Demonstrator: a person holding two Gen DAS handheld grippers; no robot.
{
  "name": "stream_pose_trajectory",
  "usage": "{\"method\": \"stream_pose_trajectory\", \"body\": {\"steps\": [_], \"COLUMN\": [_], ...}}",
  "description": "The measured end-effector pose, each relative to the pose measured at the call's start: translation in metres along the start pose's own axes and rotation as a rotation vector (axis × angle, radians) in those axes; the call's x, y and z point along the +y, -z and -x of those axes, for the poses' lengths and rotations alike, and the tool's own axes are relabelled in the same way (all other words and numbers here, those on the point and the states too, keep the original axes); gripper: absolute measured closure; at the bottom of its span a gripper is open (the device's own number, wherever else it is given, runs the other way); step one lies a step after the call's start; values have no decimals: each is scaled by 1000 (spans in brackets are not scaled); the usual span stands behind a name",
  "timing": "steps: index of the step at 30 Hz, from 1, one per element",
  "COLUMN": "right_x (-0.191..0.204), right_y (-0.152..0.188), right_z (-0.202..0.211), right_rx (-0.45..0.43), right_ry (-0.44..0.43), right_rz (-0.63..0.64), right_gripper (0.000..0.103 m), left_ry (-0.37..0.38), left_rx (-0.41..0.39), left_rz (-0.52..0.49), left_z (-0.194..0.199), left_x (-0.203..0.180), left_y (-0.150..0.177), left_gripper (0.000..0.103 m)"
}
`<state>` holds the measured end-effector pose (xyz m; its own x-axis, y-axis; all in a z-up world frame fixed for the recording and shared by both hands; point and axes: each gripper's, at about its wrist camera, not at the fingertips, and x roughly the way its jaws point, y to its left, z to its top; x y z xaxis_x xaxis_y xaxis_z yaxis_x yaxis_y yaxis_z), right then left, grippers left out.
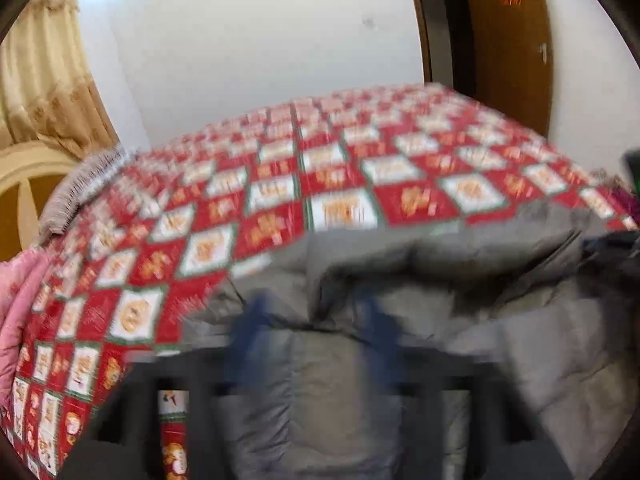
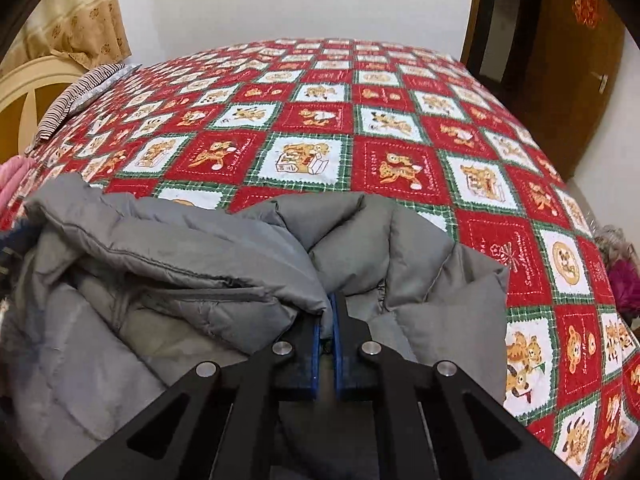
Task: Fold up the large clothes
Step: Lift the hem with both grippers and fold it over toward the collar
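Right gripper (image 2: 328, 312): jaws pinched on a coat (image 2: 160, 264) fold.
Left gripper (image 1: 312, 320): blurred — fingers apart, straddling coat; grip unclear.
Coat: bunched left of right gripper, on bed (image 2: 400, 120) — long axis unclear.

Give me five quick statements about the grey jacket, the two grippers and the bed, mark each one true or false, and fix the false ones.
1. The right gripper is shut on the grey puffer jacket. True.
2. The jacket lies on a plain blue bedspread. False: the bedspread is a red, white and green check with cartoon animals.
3. The left gripper has its blue fingers spread apart over the jacket. True, though that view is blurred.
4. A striped pillow lies at the far left of the bed. True.
5. The jacket is folded into a neat flat rectangle. False: it is bunched and rumpled.
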<state>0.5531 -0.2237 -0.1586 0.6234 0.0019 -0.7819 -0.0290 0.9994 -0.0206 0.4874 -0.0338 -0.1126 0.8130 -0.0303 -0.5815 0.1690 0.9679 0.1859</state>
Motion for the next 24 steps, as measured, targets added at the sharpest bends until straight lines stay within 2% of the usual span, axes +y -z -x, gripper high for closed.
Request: {"method": "stream_pose_trajectory", "body": {"steps": [1,3,7,10,12,17,18,19,20,21,24], "right_x": [0,-1,2,4,2,-6,-8,-9,-11,-15,-16], "right_y": [1,3,8,13,13,13,12,12,11,8,-3], "right_z": [0,-1,-1,0,0,13,18,25,33,48,78], "right_rx": [-6,-17,-32,-32,-28,-19,-19,-22,-33,-66,-161], "right_ry": [1,4,15,19,11,-44,-53,-52,-47,-39,-35], "right_rz": [0,0,11,21,16,-8,-13,-21,-33,-59,-113], "right_gripper": [99,99,99,99,99,96,92,77,68,54,52], "left_ry": [-18,-34,-49,-39,-56,-86,-89,-82,-76,-73,-62], "left_rx": [-51,-94,-99,-75,-31,92,101,106,106,105,100], "left_rz": [8,22,97,111,98,46,41,45,53,58,62], "left_z": [12,23,12,-12,-31,-70,-72,-74,-74,-74,-73], "left_x": [2,4,5,-11,-23,-40,-42,-40,-39,-40,-40], "left_y": [-4,-12,-44,-60,-55,-12,-9,-2,-1,-2,-5], "left_gripper": [13,13,13,13,13,13,13,13,13,13,13]}}
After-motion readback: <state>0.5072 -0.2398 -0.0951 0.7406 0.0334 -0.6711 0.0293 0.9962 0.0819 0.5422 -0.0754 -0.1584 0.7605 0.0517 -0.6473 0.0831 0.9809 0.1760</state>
